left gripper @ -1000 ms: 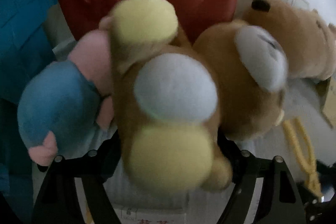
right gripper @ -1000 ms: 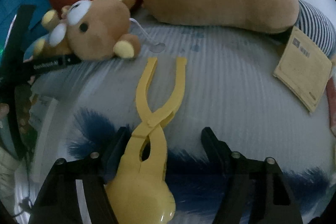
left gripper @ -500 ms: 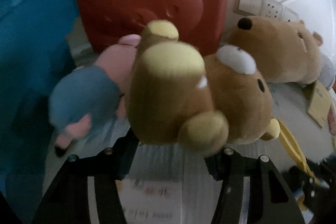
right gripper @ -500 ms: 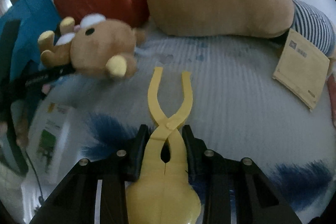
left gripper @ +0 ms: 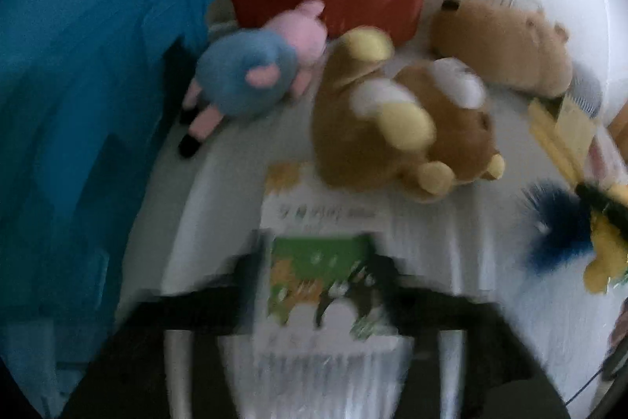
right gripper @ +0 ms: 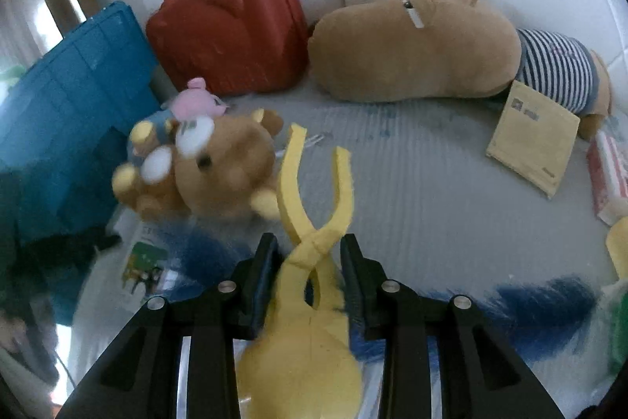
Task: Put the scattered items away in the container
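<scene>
From the left view, the left hand-held gripper (left gripper: pixel 314 285) is blurred — I cannot tell its state; the brown bear (left gripper: pixel 400 128) lies far beyond it, near the blue container (left gripper: pixel 78 105). From the right view, the right hand-held gripper (right gripper: pixel 308 262) clamps the yellow tongs toy (right gripper: pixel 310 242) at the pivot — probably for carrying.

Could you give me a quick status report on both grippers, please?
Right gripper shut on yellow tongs. Left gripper open, holding nothing; brown bear lies loose on the bed beyond it. Blue crate to the left, path unobstructed.
</scene>
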